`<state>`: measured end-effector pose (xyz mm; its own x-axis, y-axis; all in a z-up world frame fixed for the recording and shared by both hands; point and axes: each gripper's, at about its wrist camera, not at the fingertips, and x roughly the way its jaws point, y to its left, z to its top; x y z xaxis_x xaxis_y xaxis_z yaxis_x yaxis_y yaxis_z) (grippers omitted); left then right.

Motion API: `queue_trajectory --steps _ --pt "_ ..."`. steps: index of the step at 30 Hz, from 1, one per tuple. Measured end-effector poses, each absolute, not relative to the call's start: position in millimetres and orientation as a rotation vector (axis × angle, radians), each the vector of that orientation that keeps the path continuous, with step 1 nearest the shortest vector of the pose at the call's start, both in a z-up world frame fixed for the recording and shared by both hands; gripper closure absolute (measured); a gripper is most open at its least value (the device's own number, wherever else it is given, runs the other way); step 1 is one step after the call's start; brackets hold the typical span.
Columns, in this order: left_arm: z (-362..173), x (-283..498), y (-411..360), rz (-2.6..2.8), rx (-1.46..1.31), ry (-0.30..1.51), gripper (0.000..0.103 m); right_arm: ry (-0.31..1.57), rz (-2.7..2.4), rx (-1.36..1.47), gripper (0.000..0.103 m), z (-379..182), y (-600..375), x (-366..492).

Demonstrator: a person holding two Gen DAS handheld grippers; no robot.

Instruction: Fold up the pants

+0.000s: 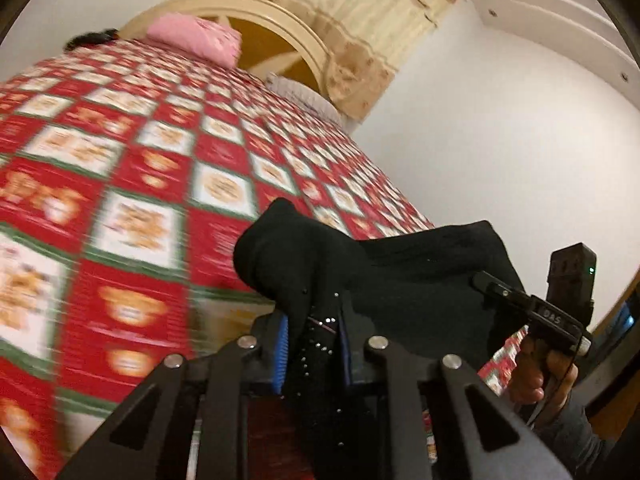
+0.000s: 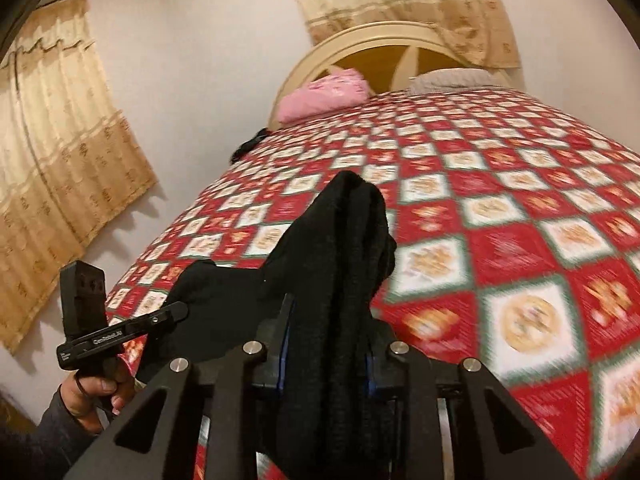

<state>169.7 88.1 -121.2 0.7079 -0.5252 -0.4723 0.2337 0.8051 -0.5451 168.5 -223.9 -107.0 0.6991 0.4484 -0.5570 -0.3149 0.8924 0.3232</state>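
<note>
Black pants hang bunched between my two grippers above the near end of the bed. In the left wrist view my left gripper is shut on a studded fold of the black cloth, which bulges up past the fingers. In the right wrist view my right gripper is shut on a thick bundle of the pants that sticks up between its blue pads. Each view shows the other gripper in a person's hand, with the cloth stretched across to it. The rest of the pants is hidden below the frames.
The bed carries a red, white and green checked cover with bear prints. A pink pillow and a grey pillow lie by the cream headboard. A dark item lies at the bed's far left edge. Curtains hang on the walls.
</note>
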Motion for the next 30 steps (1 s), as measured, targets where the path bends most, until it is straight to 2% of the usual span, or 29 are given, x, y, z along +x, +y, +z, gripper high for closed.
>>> queue_trajectory --steps 6,12,14,16,18,20,21,22,27,30 --pt "-114 147 156 -0.262 -0.447 0.615 0.082 0.696 0.602 0.177 0.075 -111 -138 223" --pt "-138 143 201 -0.118 -0.439 0.656 0.081 0.738 0.722 0.142 0.075 -134 -59 263" --pt "-155 148 202 -0.075 -0.419 0.695 0.077 0.784 0.737 0.137 0.075 -148 -45 275" --pt "-167 149 201 -0.043 -0.414 0.73 0.06 0.827 0.705 0.118 0.072 -165 -36 285" --pt "-176 147 199 -0.008 -0.4 0.747 0.05 0.875 0.686 0.123 0.069 -182 -36 296" --pt "-175 145 196 0.009 -0.369 0.735 0.044 0.908 0.671 0.153 0.057 -192 -42 306" --pt "-174 142 197 0.022 -0.358 0.734 0.036 0.924 0.66 0.163 0.051 -197 -47 310" --pt "-174 142 198 0.029 -0.353 0.735 0.033 0.933 0.656 0.171 0.049 -200 -51 314" --pt "-177 136 200 0.042 -0.353 0.736 0.033 0.952 0.637 0.211 0.045 -210 -70 319" --pt "-179 135 199 0.052 -0.341 0.732 0.033 0.942 0.632 0.241 0.038 -208 -77 319"
